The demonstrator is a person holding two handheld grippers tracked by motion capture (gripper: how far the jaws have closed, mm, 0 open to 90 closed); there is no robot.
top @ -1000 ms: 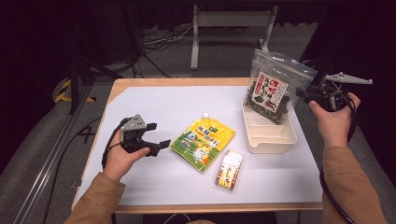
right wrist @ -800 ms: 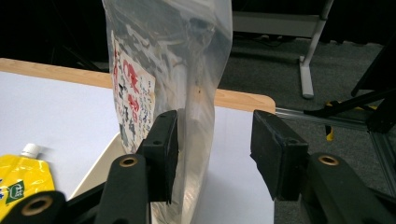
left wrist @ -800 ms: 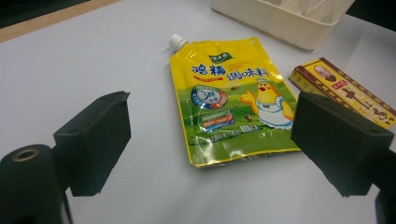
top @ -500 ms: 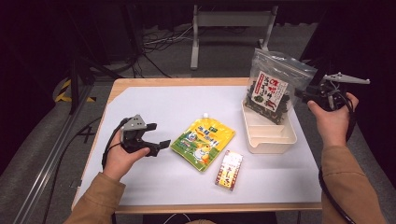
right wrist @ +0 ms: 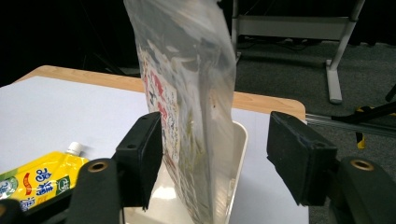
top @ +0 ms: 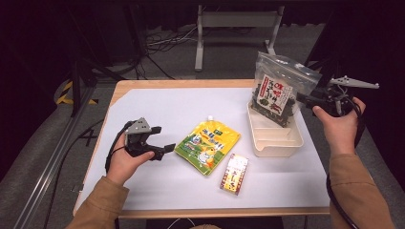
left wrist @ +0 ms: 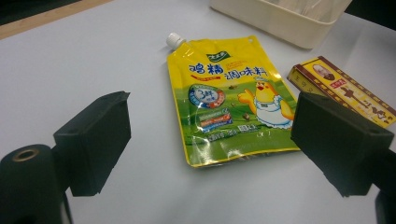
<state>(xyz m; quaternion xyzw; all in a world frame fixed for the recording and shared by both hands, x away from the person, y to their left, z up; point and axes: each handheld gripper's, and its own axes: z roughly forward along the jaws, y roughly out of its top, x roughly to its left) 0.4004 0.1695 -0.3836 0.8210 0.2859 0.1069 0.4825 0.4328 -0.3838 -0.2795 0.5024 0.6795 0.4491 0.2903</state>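
Standing upright in the cream tray (top: 274, 143), the clear seaweed bag (top: 279, 88) keeps its long axis vertical, sealed top up and printed label facing my side of the table (top: 157, 102). The tray sits near the table's right edge, toward the far right corner. My right gripper (top: 305, 99) hovers just off that edge, jaws spread wide; in the right gripper view the bag (right wrist: 187, 102) stands between them, close against one pad, with a clear gap to the other. My left gripper (top: 162, 140) rests near the left edge, jaws apart and holding nothing. Bare white surface lies open along the far edge and the left half. The yellow spout pouch (top: 207, 145) lies flat at mid-table, and the small box (top: 234, 172) sits toward the near edge.
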